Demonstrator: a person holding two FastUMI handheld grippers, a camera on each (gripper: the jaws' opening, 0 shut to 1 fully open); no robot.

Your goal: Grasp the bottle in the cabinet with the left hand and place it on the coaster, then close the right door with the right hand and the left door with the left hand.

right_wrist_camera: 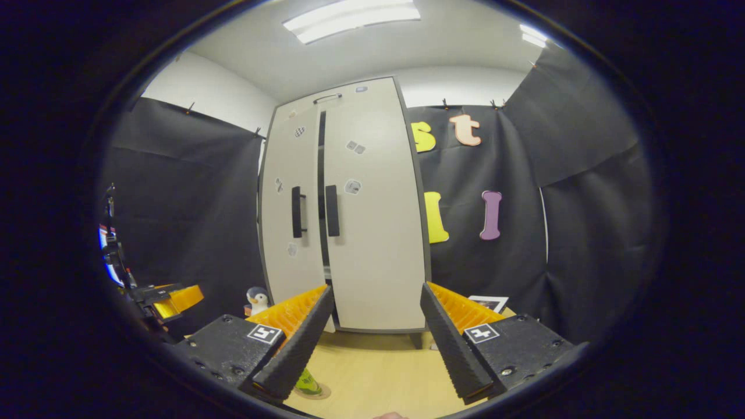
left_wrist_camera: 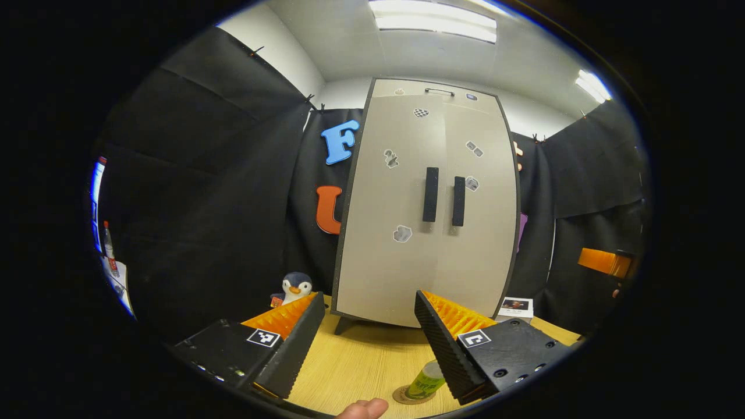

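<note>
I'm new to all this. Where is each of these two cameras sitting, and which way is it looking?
Left gripper view: rides on the left claw, looking along its open fingers at the cabinet; a fingertip of the person shows at the bottom edge.
Right gripper view: rides on the right claw, facing the cabinet from further right; the other claw shows far left.
Shared: the cabinet, wooden table, toy penguin, and green bottle on its coaster.

Both tongs (left_wrist_camera: 366, 343) have ribbed wedge fingers, screwed black housings and square markers
</note>
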